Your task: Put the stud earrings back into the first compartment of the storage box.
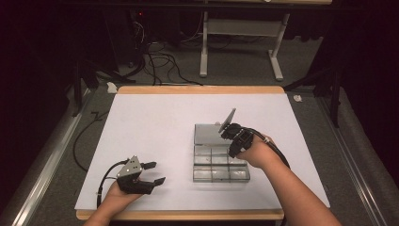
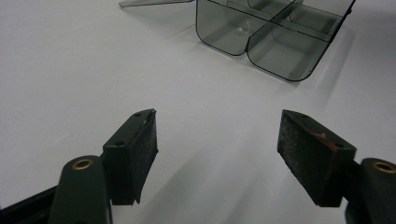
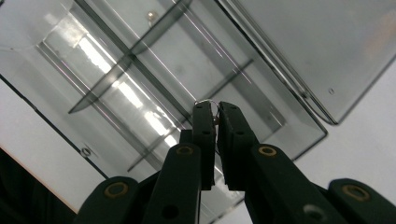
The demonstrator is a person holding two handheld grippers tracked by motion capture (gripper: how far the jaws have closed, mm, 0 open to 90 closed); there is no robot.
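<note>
A clear grey compartment box (image 1: 220, 162) lies open right of the table's middle, its lid (image 1: 207, 134) folded flat behind it. My right gripper (image 1: 234, 149) hangs over the box, jaws pointing down. In the right gripper view this gripper (image 3: 216, 106) is shut on a tiny thin wire piece (image 3: 212, 102) above the box's dividers (image 3: 107, 79). A small pale item (image 3: 150, 16) rests in one compartment. My left gripper (image 1: 156, 172) rests at the front left of the table, open with nothing between its pads (image 2: 218, 119). It faces the box (image 2: 280, 60).
The white table top (image 1: 155, 122) has a wooden front edge (image 1: 179, 215) and back edge. Beyond the table are floor cables (image 1: 160, 61) and a white desk frame (image 1: 204, 47). A cable (image 1: 82, 141) runs along the left side.
</note>
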